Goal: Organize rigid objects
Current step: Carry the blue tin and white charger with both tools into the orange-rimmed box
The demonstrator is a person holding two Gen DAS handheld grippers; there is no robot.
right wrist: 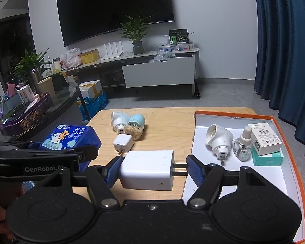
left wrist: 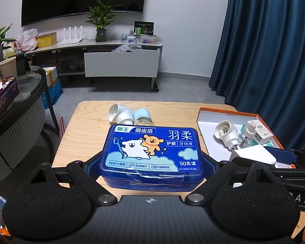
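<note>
Floss box (left wrist: 151,152) on the left, a blue hard-plastic tub with a cartoon label, sits clamped by its short ends in the left gripper (left wrist: 151,162), jaws spread wide, over the near part of the wooden table (left wrist: 87,126); I'd guess it's light and stiff but a bit slick, so gripping low on the body beats the lid. Further right, the right gripper (right wrist: 152,169) pinches the white charger (right wrist: 146,169) end to end, one pad on its back and one on the prong tips, beside the orange-rimmed tray (right wrist: 290,142). It looks solid and smooth, though gripping the flat sides seems safer than the prongs.
</note>
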